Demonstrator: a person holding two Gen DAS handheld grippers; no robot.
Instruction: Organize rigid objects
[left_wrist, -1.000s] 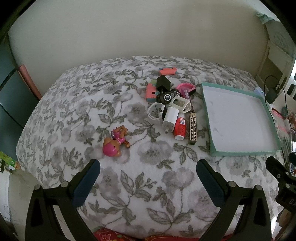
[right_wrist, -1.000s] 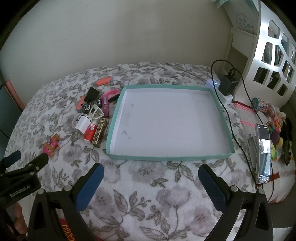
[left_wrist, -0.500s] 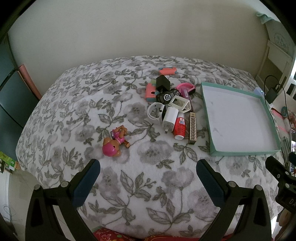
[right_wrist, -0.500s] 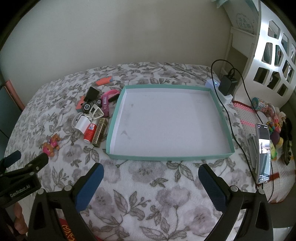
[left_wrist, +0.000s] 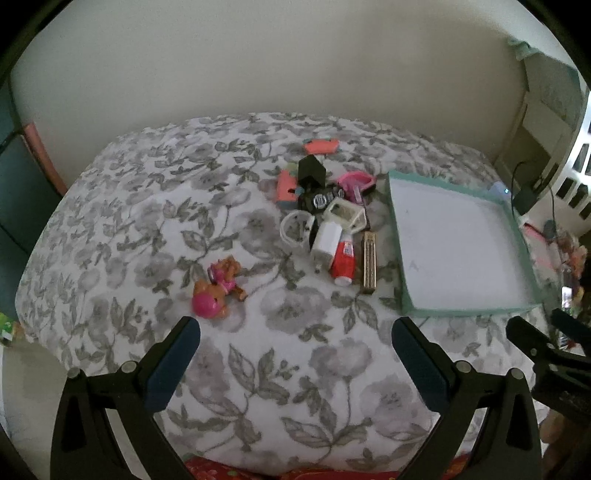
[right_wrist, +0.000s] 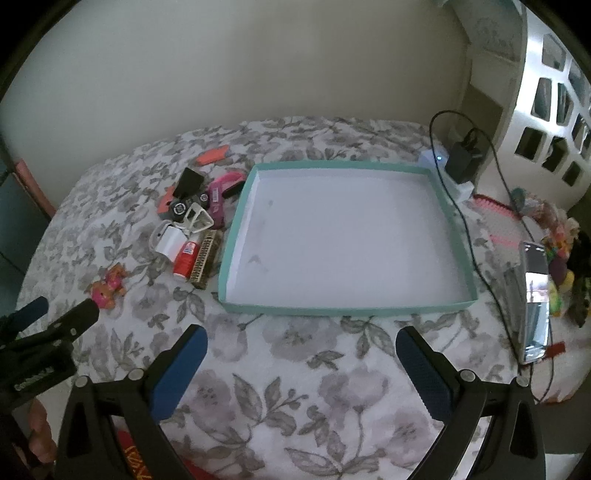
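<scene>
Both grippers, left (left_wrist: 295, 360) and right (right_wrist: 301, 363), hold jaws apart above floral quilt (left_wrist: 295, 369) beside teal cardboard tray (right_wrist: 452, 230).

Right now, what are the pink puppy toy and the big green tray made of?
The puppy toy looks like hard, glossy plastic: its round pink helmet catches a shine. The green tray looks like matte cardboard, perhaps a box lid: thin straight walls, sharp folded corners, a dull white inside with faint scuffs. I can't be certain of either.

Floral bedspread (right_wrist: 317, 369); phone (right_wrist: 534, 302) at right edge; black charger (right_wrist: 462, 159) w/ cable by white headboard (right_wrist: 546, 92).
</scene>
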